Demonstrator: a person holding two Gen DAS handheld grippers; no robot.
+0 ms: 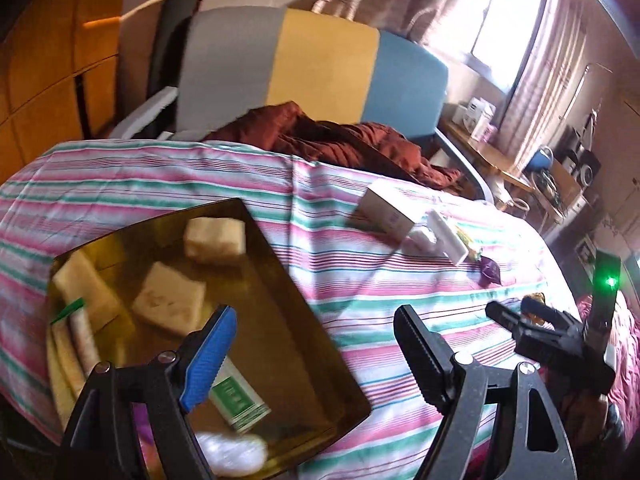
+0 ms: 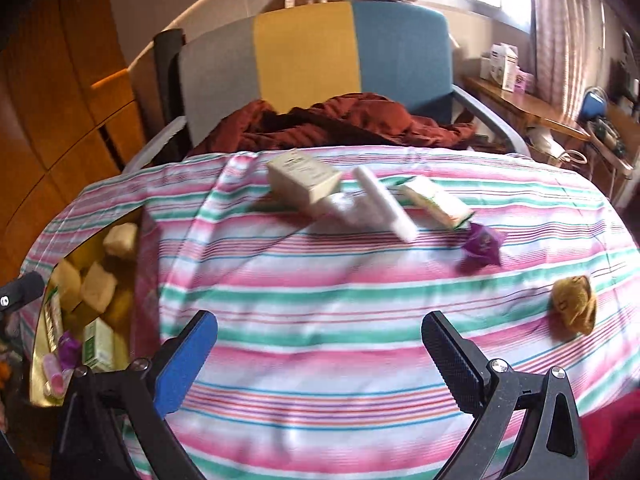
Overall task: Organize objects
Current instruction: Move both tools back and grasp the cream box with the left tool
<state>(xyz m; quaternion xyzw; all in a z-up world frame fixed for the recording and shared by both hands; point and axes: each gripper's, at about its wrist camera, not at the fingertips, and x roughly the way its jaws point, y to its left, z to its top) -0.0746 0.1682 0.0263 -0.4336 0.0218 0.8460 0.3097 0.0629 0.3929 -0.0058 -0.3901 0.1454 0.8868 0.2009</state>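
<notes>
Closest in, the left gripper (image 1: 316, 348) hangs with its jaws spread wide and nothing between them, its blue-padded finger over the translucent amber plastic box (image 1: 304, 312) that sits on the pink, white and green striped bedsheet (image 1: 360, 280). The left wrist view looks straight down into that box: a few pale beige soap-like blocks (image 1: 170, 304), a white carton with green print (image 1: 236, 400) and something white and blurry at the near corner that I can't make out. That view also catches the right gripper (image 1: 520, 314) off to the side, near a small brown item.

The right gripper (image 2: 320, 356) is wide open too, nothing held, hovering over bare striped sheet. From its own camera the amber box (image 2: 138, 224) is only a sliver at the left edge, but it shows stuff the other view doesn't, like a purple wrapper and a pink tube down inside.

Further out, the right view has the loose items laid out much clearer: a crumpled brown wrapper (image 2: 574, 306) off to the right, a crumpled purple wrapper (image 2: 482, 246) beyond it, then a cluster of a cream cardboard box (image 2: 304, 180), a white tube (image 2: 386, 204) leaning against it and a flat white packet with green and yellow edging (image 2: 436, 202). In the left view that same cluster is squeezed together and blurry.

Behind everything there's a rumpled rust-red cloth (image 2: 340, 120) and a grey, yellow and blue padded headboard (image 2: 312, 48).
</notes>
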